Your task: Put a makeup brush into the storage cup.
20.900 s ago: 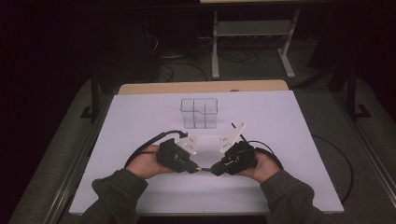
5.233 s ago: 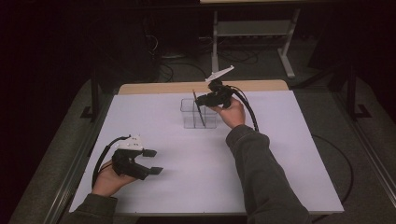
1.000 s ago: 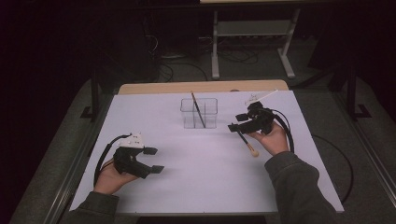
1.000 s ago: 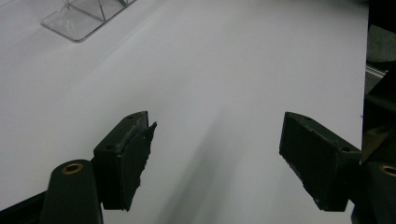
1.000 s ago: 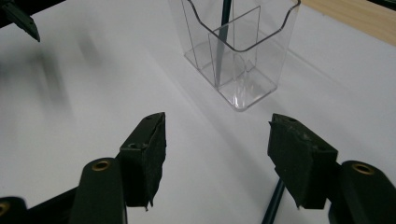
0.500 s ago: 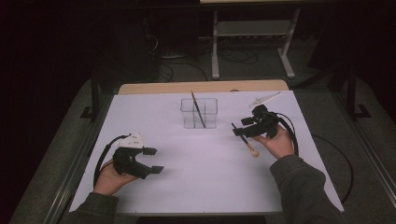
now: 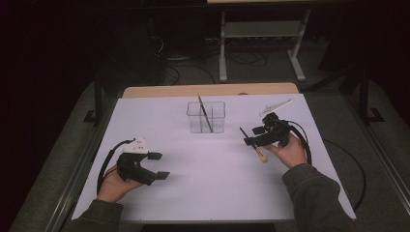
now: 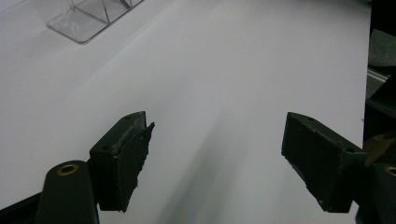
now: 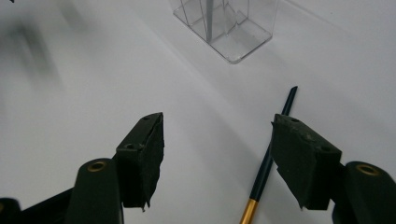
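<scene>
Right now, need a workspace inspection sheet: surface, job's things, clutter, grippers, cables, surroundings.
Surface: white table top, bare wooden strip along its far edge.
Job's things: clear divided holder near the far middle, one dark brush leaning inside it; second brush lying flat on the table, dark handle, gold ferrule, pale end.
Clutter: nothing seen.
Grippers: left gripper open, nothing between its jaws, low over the near left of the table; right gripper open, lying brush beside its right-hand jaw, not gripped.
Cables: black cable looping from the left gripper; another trailing off the right edge.
Surroundings: dark floor, metal stand and loose wires beyond the table.
</scene>
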